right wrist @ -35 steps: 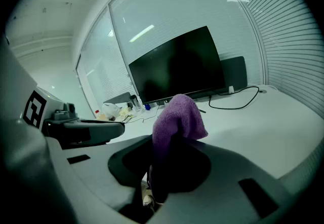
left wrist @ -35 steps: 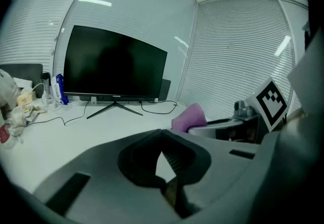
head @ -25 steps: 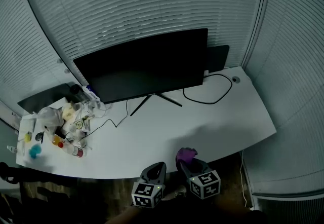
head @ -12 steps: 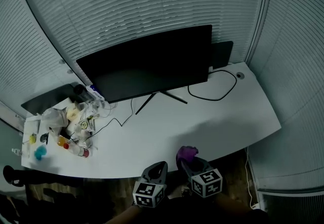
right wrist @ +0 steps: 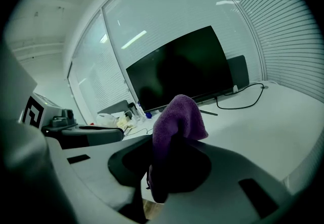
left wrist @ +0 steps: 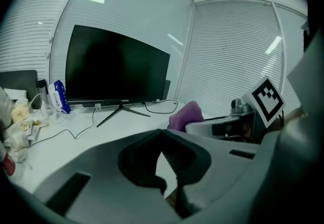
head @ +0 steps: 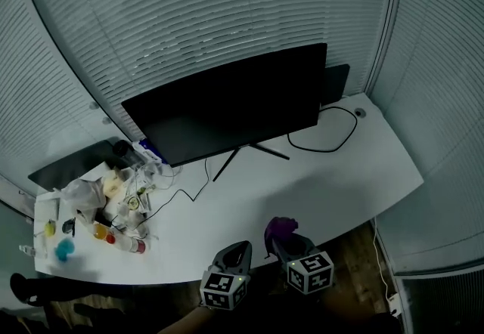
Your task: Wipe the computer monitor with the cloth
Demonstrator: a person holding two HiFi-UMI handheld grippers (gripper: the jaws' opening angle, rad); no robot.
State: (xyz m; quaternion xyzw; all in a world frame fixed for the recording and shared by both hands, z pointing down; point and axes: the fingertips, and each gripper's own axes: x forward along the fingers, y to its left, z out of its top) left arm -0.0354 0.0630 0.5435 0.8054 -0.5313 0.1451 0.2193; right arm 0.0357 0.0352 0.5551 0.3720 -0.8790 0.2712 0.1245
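Cloth [right wrist: 178, 116] pinched in right gripper [right wrist: 171, 142] jaws; left gripper [left wrist: 163, 134] jaws together, empty. Risk: hard push tipping monitor [head: 227, 106] on thin stand.

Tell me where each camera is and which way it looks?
Head view: on the person's head, looking steeply down at the desk and monitor; left gripper and right gripper show at the bottom.
Left gripper view: rides the left gripper, facing the monitor along its own shut, empty jaws.
Right gripper view: rides the right gripper, facing the monitor past the purple cloth in its jaws.
Shared: each gripper view also catches the other gripper.
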